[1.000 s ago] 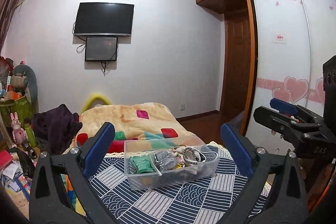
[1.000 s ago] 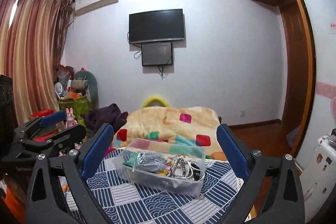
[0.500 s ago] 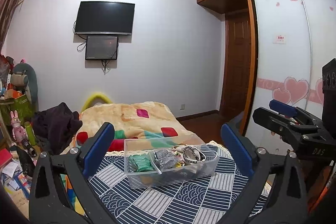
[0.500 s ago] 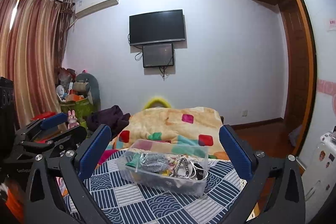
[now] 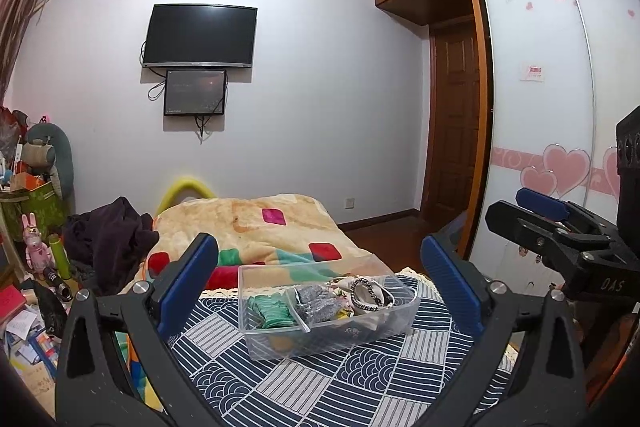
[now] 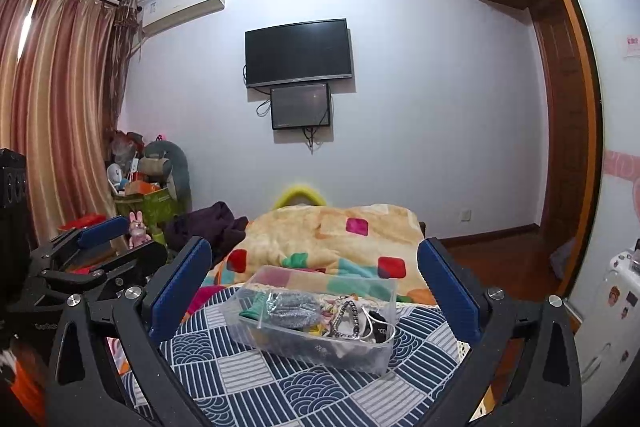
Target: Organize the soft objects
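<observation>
A clear plastic divided box (image 5: pixel 280 341) stands on a navy patterned tablecloth (image 5: pixel 328 383). It holds green soft pieces (image 5: pixel 269 311), grey soft pieces (image 5: pixel 317 303) and a beaded band (image 5: pixel 366 293). The box also shows in the right wrist view (image 6: pixel 360 353). My left gripper (image 5: pixel 320 279) is open and empty, short of the box and above the cloth. My right gripper (image 6: pixel 316 277) is open and empty, also short of the box. Each gripper shows at the side of the other's view.
A bed with a patchwork blanket (image 5: pixel 256 227) lies behind the table. Dark clothes (image 5: pixel 108 239) and clutter with a pink rabbit toy (image 5: pixel 38 243) sit at the left. A wardrobe with heart prints (image 5: pixel 560 147) stands at the right.
Both grippers have risen and tilted up slightly, so the box sits a little lower in both views. Both stay open. The box has not moved.
</observation>
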